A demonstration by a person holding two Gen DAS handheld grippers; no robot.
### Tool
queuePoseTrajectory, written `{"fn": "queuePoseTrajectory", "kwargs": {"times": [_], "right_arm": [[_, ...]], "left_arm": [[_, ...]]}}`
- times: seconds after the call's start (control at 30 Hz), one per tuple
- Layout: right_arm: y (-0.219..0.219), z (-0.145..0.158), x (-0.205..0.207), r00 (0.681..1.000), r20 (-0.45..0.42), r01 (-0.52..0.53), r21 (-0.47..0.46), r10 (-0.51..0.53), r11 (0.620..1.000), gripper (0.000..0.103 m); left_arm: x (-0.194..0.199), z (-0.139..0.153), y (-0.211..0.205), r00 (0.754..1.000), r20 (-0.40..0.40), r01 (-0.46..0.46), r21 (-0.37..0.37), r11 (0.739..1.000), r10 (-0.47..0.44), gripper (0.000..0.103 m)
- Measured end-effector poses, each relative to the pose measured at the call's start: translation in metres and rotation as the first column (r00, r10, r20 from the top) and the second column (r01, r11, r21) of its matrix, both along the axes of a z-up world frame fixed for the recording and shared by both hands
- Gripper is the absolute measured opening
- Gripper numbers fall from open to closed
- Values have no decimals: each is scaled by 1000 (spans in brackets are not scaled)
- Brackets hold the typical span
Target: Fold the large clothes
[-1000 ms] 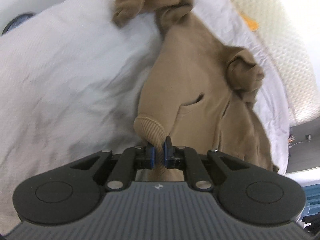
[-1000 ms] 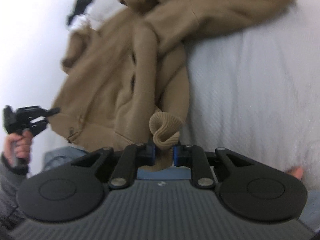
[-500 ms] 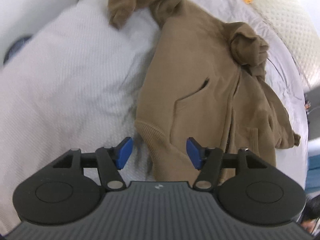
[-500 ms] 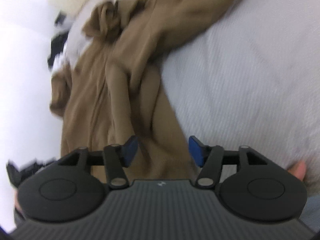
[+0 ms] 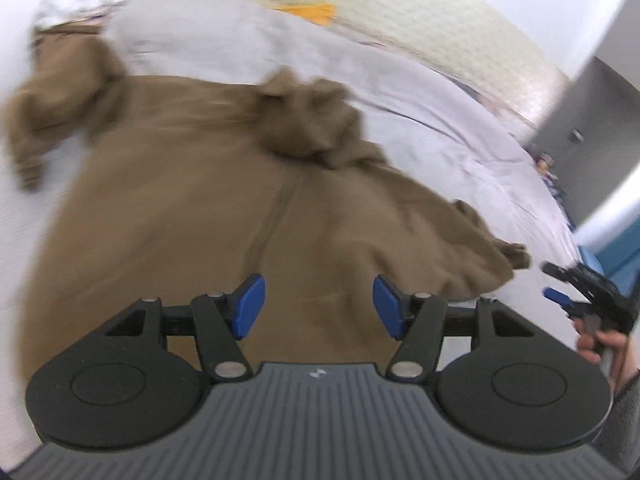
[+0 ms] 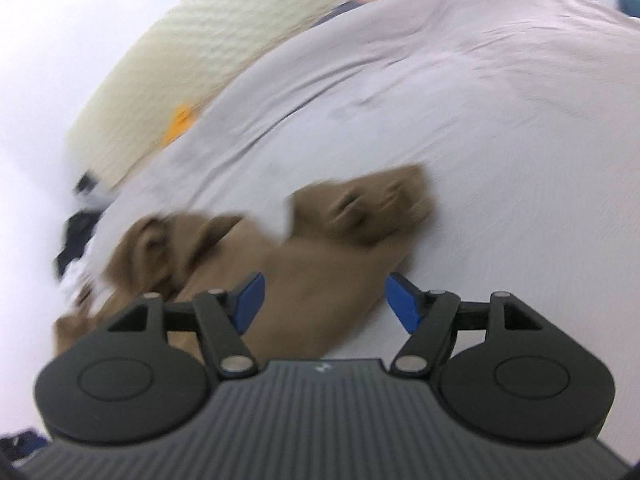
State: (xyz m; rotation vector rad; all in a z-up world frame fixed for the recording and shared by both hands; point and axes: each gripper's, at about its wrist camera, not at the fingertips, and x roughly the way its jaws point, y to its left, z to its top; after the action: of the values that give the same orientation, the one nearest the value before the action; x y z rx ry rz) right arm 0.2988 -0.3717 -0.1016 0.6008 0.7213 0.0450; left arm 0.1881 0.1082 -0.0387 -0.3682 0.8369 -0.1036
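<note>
One brown hoodie (image 5: 192, 208) lies spread on the white bedsheet (image 5: 420, 120); my left gripper (image 5: 318, 306) gapes empty above it, my right gripper (image 6: 324, 300), just widening, grips nothing.

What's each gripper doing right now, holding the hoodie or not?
Left gripper: open, holding nothing, above the brown hoodie.
Right gripper: open, its fingers have just been opening, nothing gripped; a sleeve lies ahead.

Your right gripper (image 6: 323, 300) is hovering over the brown garment (image 6: 312, 280) lying on the white bedsheet (image 6: 500, 140); its blue-padded jaws have just been opening and are gripping nothing. An orange item (image 6: 178, 123) is lying beyond the garment.
</note>
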Motion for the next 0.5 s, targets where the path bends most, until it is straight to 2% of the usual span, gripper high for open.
{"fn": "queuePoseTrajectory", "kwargs": {"times": [0.07,0.17,0.27,0.33,0.4,0.5], "right_arm": [[-18,-14,16,1000,-8,27,-12,-27,1000,83],[-31,-39,43,1000,-5,0,-27,0,1000,83],[-35,-69,72,997,-31,-70,-88,67,994,82],[-32,-88,91,993,-47,-111,-131,106,985,81],[-27,-104,106,986,-53,-161,-147,155,976,81],[-22,-113,129,974,13,-220,-175,226,960,76]], "left_arm": [[19,-15,-30,1000,2,28,-4,1000,-28,66],[45,-43,-68,999,8,50,37,998,-50,70],[67,-81,-91,998,-13,65,96,993,-64,70],[77,-107,-95,997,-47,66,105,992,-62,70],[84,-128,-91,996,-67,69,76,995,-64,70],[89,-142,-88,995,-67,83,46,996,-80,70]]}}
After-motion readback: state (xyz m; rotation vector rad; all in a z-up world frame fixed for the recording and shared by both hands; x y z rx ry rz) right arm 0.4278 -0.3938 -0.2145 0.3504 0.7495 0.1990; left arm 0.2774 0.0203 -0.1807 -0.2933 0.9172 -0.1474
